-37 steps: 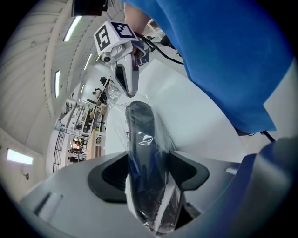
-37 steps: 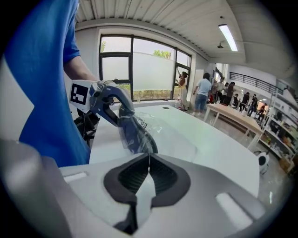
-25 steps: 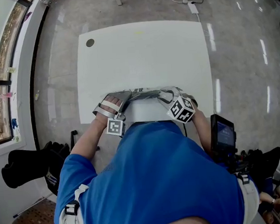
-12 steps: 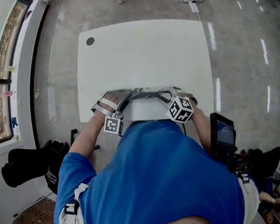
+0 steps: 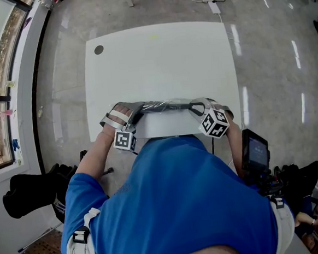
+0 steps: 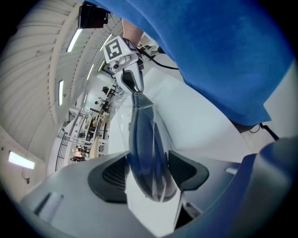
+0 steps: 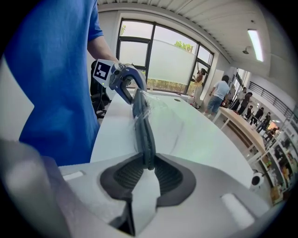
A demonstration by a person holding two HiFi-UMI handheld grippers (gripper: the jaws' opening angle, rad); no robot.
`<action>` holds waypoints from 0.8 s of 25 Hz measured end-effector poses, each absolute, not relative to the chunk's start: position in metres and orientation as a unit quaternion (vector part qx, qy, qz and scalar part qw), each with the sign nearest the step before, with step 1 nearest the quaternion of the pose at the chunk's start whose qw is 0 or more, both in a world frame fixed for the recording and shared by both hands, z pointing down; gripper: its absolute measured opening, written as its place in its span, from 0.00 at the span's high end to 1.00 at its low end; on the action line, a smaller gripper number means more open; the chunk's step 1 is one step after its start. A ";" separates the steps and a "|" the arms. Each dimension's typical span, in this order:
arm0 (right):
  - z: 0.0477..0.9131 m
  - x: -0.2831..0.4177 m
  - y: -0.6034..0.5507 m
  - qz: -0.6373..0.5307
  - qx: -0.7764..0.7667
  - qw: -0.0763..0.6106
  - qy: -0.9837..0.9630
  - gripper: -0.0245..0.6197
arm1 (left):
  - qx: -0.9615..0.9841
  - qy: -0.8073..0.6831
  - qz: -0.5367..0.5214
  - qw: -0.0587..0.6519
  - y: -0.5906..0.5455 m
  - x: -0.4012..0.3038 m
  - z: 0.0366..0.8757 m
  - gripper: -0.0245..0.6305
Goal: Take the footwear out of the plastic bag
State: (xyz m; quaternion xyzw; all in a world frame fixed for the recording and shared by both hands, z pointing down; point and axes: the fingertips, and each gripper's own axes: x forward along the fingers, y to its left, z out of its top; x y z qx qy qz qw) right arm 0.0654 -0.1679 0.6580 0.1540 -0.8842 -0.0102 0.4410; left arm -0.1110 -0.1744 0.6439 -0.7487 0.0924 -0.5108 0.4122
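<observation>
**White counter [image 5: 160, 69]: footwear [image 5: 163, 105] still bagged**

Head view: the plastic bag [image 5: 171, 102] lies along the near edge.
Left gripper view: your left tool [image 6: 151, 172] clamps the footwear inside.
Right gripper view: your right tool [image 7: 148, 174], jaws just closing, pinches its thin end.
Next, likely: peel the plastic back.

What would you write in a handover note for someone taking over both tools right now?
Left tool: shut on one end of the bagged footwear.
Right tool: jaws have just been closing; now pinching the other end.
The footwear, inside the clear plastic bag, spans between them over the near edge of the white table.
Done: both ends gripped.
Left: get the footwear out of the bag.
</observation>
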 end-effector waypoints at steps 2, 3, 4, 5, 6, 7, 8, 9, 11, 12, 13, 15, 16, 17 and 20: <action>0.659 0.071 -0.167 -0.008 0.159 0.447 -0.881 0.84 | -0.750 0.094 -0.509 0.411 -0.176 -0.109 0.643 0.55; 0.659 0.073 -0.167 -0.009 0.160 0.449 -0.879 0.84 | -0.752 0.094 -0.510 0.408 -0.176 -0.108 0.643 0.55; 0.659 0.073 -0.167 -0.012 0.162 0.451 -0.877 0.84 | -0.753 0.093 -0.511 0.403 -0.176 -0.107 0.643 0.55; 0.659 0.073 -0.167 -0.014 0.162 0.454 -0.876 0.84 | -0.754 0.092 -0.513 0.400 -0.177 -0.107 0.643 0.56; 0.659 0.072 -0.166 -0.016 0.161 0.456 -0.875 0.83 | -0.754 0.093 -0.512 0.401 -0.178 -0.108 0.643 0.56; 0.659 0.070 -0.165 -0.020 0.159 0.458 -0.875 0.82 | -0.753 0.095 -0.511 0.403 -0.180 -0.109 0.644 0.56; 0.659 0.067 -0.164 -0.025 0.156 0.459 -0.874 0.82 | -0.753 0.097 -0.510 0.404 -0.181 -0.111 0.645 0.56; 0.658 0.063 -0.164 -0.031 0.153 0.460 -0.874 0.81 | -0.753 0.097 -0.510 0.405 -0.181 -0.112 0.646 0.56; 0.655 0.058 -0.162 -0.042 0.149 0.460 -0.875 0.80 | -0.752 0.097 -0.509 0.408 -0.182 -0.111 0.646 0.56; 0.654 0.054 -0.162 -0.046 0.146 0.460 -0.875 0.79 | -0.751 0.096 -0.509 0.409 -0.182 -0.111 0.646 0.56; 0.654 0.050 -0.162 -0.050 0.143 0.462 -0.874 0.79 | -0.751 0.096 -0.509 0.410 -0.182 -0.111 0.646 0.56; 0.656 0.041 -0.162 -0.060 0.134 0.472 -0.869 0.78 | -0.748 0.098 -0.511 0.412 -0.183 -0.114 0.648 0.56; 0.658 0.039 -0.163 -0.066 0.130 0.480 -0.865 0.78 | -0.747 0.100 -0.513 0.412 -0.185 -0.115 0.648 0.56; 0.660 0.038 -0.165 -0.071 0.126 0.487 -0.861 0.78 | -0.746 0.101 -0.515 0.411 -0.186 -0.116 0.649 0.56; 0.659 0.036 -0.171 -0.082 0.126 0.496 -0.855 0.78 | -0.747 0.093 -0.522 0.402 -0.184 -0.119 0.652 0.56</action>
